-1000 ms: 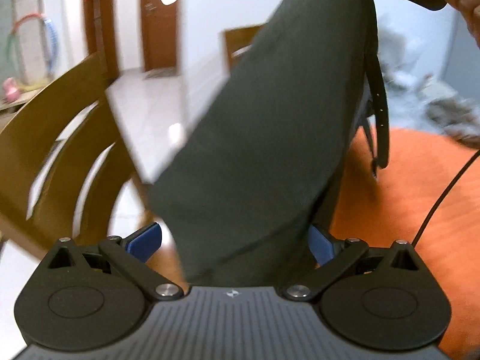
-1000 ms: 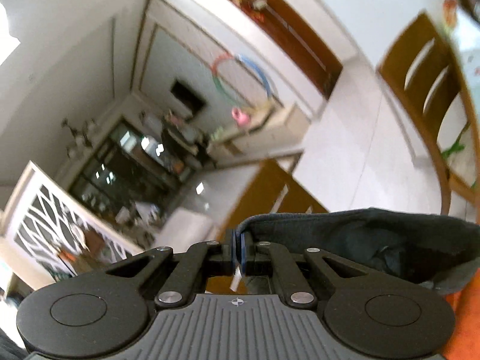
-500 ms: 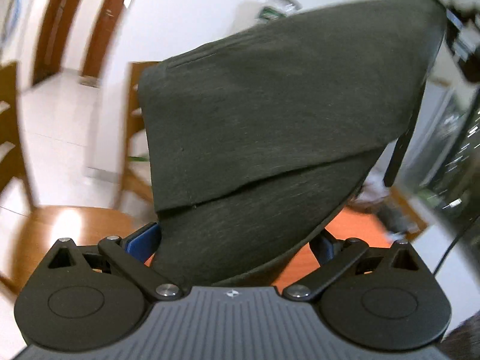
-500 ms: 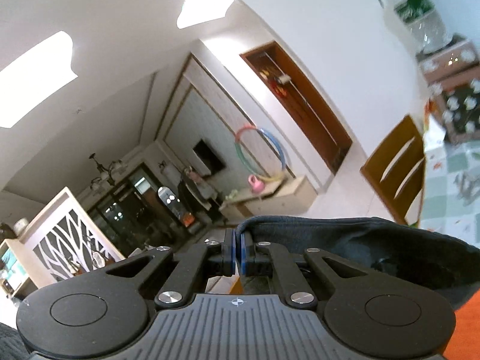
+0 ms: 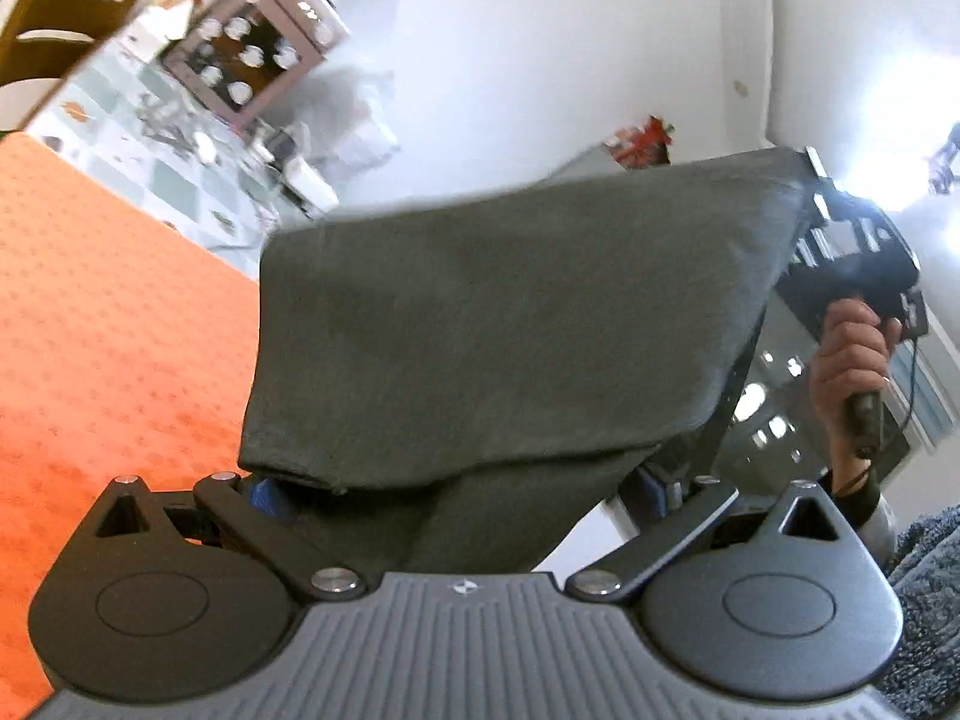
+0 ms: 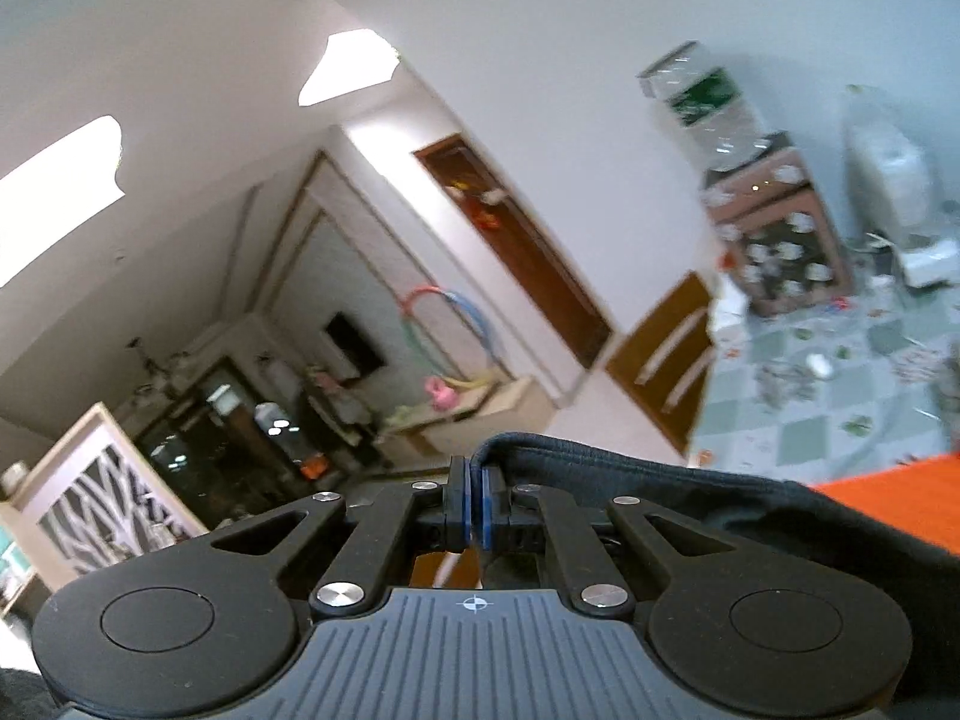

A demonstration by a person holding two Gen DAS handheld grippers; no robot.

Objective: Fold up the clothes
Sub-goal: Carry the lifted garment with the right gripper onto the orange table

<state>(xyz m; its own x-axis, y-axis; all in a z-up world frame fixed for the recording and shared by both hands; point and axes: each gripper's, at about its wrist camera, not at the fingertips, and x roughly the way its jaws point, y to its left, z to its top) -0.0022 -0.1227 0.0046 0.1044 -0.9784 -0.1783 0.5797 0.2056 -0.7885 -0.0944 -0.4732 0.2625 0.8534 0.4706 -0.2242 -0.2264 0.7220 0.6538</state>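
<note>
A dark grey garment [image 5: 510, 330] hangs stretched in the air over the orange table [image 5: 108, 330]. In the left wrist view its upper right corner is pinched by my right gripper [image 5: 810, 180], which a hand [image 5: 852, 354] holds up. Its lower part drops between the widely spread blue pads [image 5: 267, 495] of my left gripper [image 5: 459, 492], which stands open around it. In the right wrist view my right gripper [image 6: 474, 504] is shut on the garment's thick hem [image 6: 630, 468], and the cloth trails off to the right.
The orange table [image 6: 900, 492] lies below the cloth. Wooden chairs [image 6: 666, 354] stand at its far side. A cabinet [image 5: 252, 60] with cups and clutter on a tiled floor lies behind. A blue-grey knit fabric [image 5: 924, 588] shows at the right edge.
Both grippers swung sideways and rose. The garment went from hanging steeply to spread wide between them. The right gripper stayed shut on the hem; the left jaws stayed spread.
</note>
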